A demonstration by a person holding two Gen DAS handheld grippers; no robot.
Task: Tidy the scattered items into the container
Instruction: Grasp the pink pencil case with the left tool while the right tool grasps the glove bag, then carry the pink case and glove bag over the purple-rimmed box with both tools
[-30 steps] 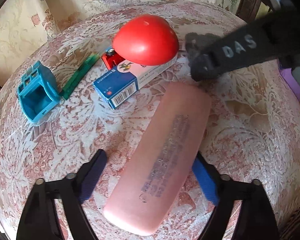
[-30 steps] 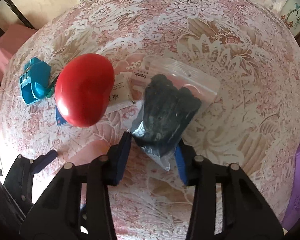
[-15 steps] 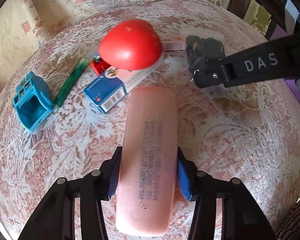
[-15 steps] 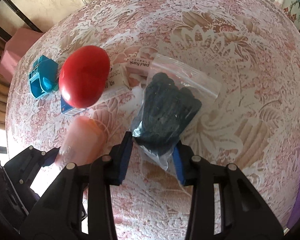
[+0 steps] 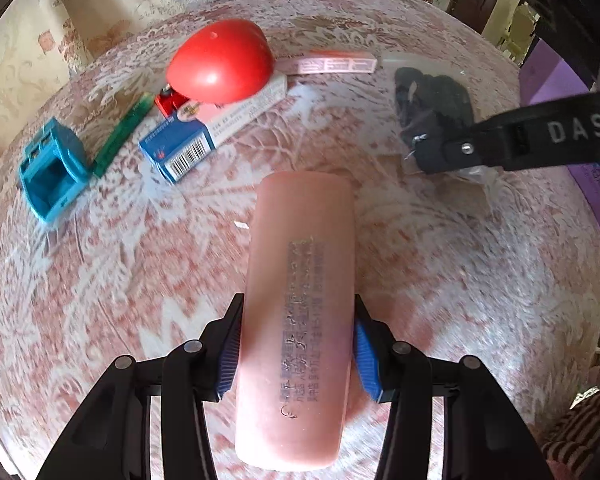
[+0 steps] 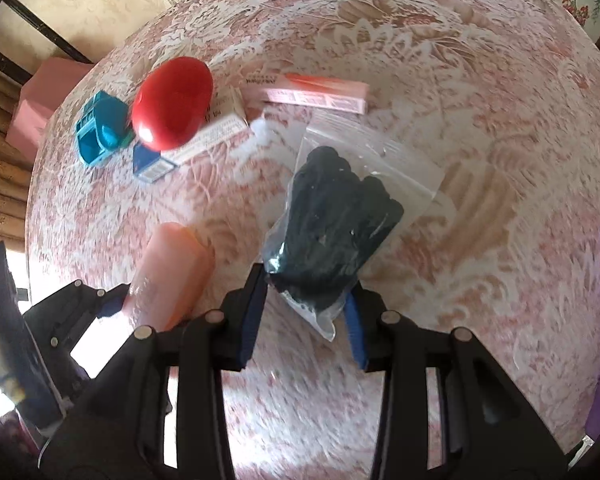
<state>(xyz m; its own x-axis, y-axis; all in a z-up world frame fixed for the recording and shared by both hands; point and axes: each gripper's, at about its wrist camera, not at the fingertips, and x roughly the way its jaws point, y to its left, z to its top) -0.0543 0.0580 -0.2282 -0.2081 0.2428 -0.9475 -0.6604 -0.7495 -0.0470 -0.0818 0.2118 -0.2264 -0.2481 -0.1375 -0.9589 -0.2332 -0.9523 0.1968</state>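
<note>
While the patterned tablecloth (image 5: 140, 280) carried a teal holder (image 5: 52, 168), a green strip (image 5: 120, 136), a blue-and-white box (image 5: 204, 136) and a red egg-shaped thing (image 5: 222, 62) at the far left, the left gripper (image 5: 296, 344) had its blue pads pressed on both sides of a long pink case (image 5: 300, 280). Farther right, the right gripper (image 6: 304, 312) was clamped on a clear bag of black pieces (image 6: 340, 224), its jaws partly apart. Any container was out of sight.

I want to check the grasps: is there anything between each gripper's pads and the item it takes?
Nothing visible: the left gripper pads press directly on the pink case; the right gripper clamps the clear bag.
</note>
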